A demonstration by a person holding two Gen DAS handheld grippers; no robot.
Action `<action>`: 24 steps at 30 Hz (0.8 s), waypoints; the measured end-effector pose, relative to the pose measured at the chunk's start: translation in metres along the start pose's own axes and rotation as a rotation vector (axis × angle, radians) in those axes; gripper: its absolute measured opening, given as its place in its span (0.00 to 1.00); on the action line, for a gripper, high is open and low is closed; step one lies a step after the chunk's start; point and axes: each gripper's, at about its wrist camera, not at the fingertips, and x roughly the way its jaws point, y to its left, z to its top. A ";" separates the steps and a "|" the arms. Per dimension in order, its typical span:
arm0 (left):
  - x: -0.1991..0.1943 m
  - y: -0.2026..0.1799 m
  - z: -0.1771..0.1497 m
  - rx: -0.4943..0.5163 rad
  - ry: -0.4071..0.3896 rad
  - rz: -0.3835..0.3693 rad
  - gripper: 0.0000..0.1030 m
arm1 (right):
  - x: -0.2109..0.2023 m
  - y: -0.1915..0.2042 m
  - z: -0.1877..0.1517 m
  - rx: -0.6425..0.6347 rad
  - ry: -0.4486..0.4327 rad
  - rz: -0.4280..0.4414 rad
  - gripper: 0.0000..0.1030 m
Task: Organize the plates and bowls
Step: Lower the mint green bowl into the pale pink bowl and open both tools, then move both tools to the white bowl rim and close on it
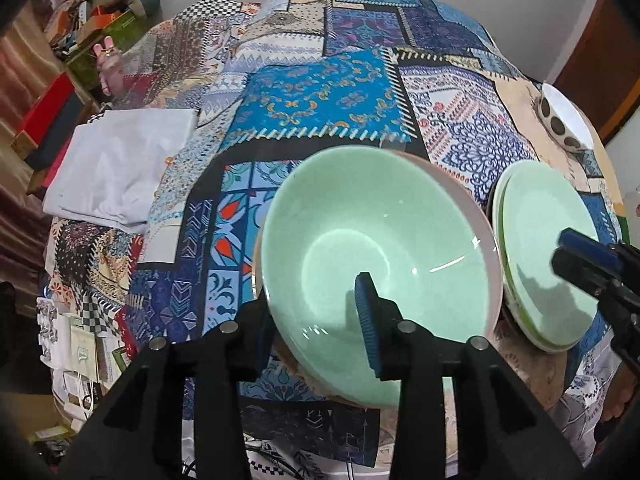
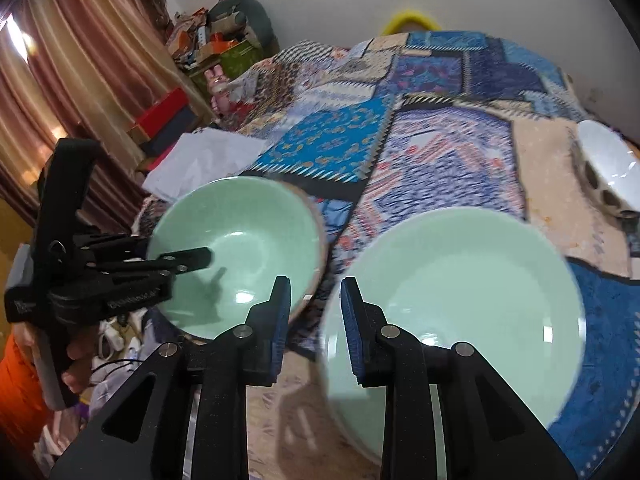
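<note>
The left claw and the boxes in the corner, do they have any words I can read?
Left claw: white print along its side, too blurred to read.
Boxes in the corner: print too small to read.
Papers at the table edge: a green label, unreadable.
Nothing else carries writing.

Home room – curtains (image 2: 80, 80), patchwork tablecloth (image 1: 320, 92), cluttered boxes (image 1: 100, 24).

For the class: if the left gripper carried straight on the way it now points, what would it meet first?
Most likely the green bowl: the left gripper straddles its near rim, one finger inside, so its inner wall or rim comes first, though depth is hard to judge.
</note>
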 end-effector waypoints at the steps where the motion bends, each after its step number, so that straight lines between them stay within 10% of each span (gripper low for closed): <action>1: -0.001 0.001 0.001 -0.005 0.004 -0.005 0.37 | -0.005 -0.004 0.000 -0.001 -0.010 -0.013 0.26; 24: -0.062 -0.106 0.055 0.113 -0.296 -0.060 0.81 | -0.095 -0.136 0.006 0.135 -0.182 -0.263 0.48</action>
